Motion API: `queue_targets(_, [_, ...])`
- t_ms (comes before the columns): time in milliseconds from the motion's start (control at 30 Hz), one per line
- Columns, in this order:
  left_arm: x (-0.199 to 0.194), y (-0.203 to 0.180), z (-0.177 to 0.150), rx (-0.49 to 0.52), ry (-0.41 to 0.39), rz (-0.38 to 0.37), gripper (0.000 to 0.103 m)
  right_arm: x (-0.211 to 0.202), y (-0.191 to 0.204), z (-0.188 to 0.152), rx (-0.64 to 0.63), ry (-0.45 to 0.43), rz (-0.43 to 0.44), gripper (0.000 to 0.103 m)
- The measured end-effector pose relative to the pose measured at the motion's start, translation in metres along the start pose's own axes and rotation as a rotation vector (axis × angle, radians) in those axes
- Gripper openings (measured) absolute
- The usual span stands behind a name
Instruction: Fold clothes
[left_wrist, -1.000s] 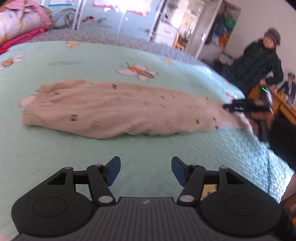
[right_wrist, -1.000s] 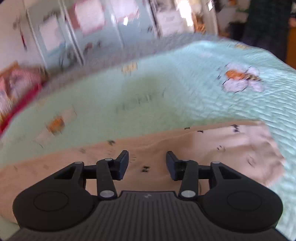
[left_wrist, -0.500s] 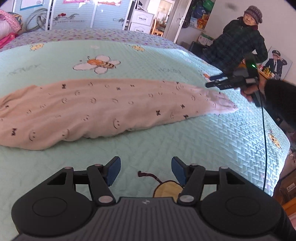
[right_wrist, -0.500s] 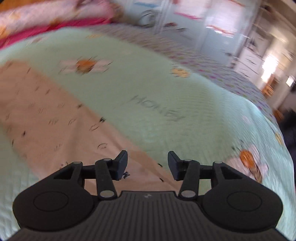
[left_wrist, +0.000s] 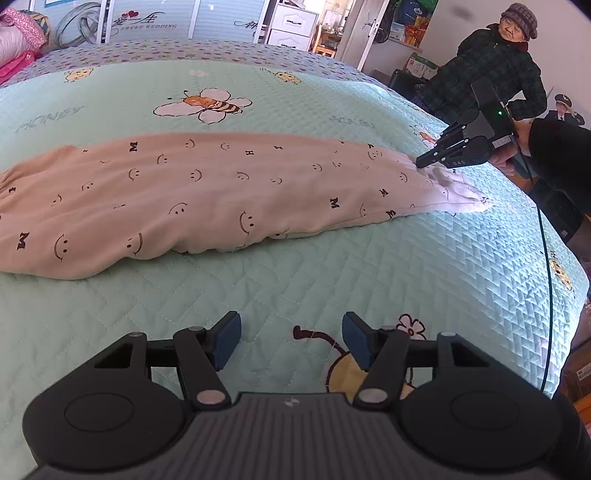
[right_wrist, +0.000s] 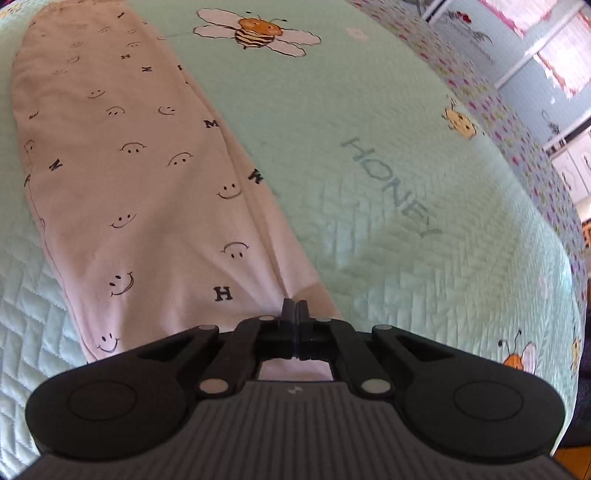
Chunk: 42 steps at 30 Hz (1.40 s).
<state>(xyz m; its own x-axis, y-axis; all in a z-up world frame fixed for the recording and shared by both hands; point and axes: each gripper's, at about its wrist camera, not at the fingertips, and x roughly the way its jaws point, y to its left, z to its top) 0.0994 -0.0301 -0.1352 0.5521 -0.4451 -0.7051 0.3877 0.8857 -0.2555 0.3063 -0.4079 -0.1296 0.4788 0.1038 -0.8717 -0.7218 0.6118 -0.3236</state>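
A long beige garment (left_wrist: 207, 188) printed with smiley faces and letters lies stretched across the green bedspread (left_wrist: 295, 273). My left gripper (left_wrist: 291, 339) hovers open over bare quilt in front of the garment, nothing between its blue pads. In the left wrist view my right gripper (left_wrist: 424, 162) pinches the garment's narrow right end. The right wrist view shows the same garment (right_wrist: 122, 177) running away to the upper left, with my right gripper (right_wrist: 294, 308) shut on its near end.
A person in a dark jacket (left_wrist: 491, 70) stands beyond the bed's right side. A black cable (left_wrist: 546, 266) hangs from the right gripper. White drawers (left_wrist: 291, 31) and wardrobe doors line the far wall; pink bedding (left_wrist: 14, 44) is piled far left.
My right gripper swung round to the garment's narrow end and went from open to shut on it. The left gripper pulled back toward the bed's front edge, still open.
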Motion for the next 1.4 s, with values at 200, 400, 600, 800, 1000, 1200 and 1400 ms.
queue_targets(200, [0.0,0.001,-0.001,-0.001,0.005,0.003,0.063,-0.003,-0.002,-0.004,-0.026,0.005,0.029,0.028])
queue_targets(400, [0.004,0.0,-0.003,0.006,0.008,0.014,0.064,-0.006,-0.011,-0.011,-0.031,0.029,0.062,0.04])
queue_targets(600, [0.006,-0.002,-0.004,0.017,0.006,0.023,0.065,-0.002,-0.003,-0.009,-0.078,0.09,0.1,0.02])
queue_targets(800, [0.004,-0.002,-0.006,0.018,0.007,0.023,0.065,-0.003,-0.007,-0.005,-0.091,0.082,0.026,0.001])
queue_targets(1000, [0.005,-0.004,-0.006,0.019,0.006,0.027,0.066,0.001,-0.027,-0.008,-0.006,0.061,-0.068,0.004])
queue_targets(1200, [-0.001,-0.002,-0.005,0.015,0.009,0.025,0.066,-0.019,-0.038,-0.042,0.242,-0.033,-0.129,0.044])
queue_targets(1400, [-0.003,-0.007,-0.004,0.017,0.002,0.016,0.066,-0.066,-0.052,-0.138,0.668,-0.165,-0.21,0.045])
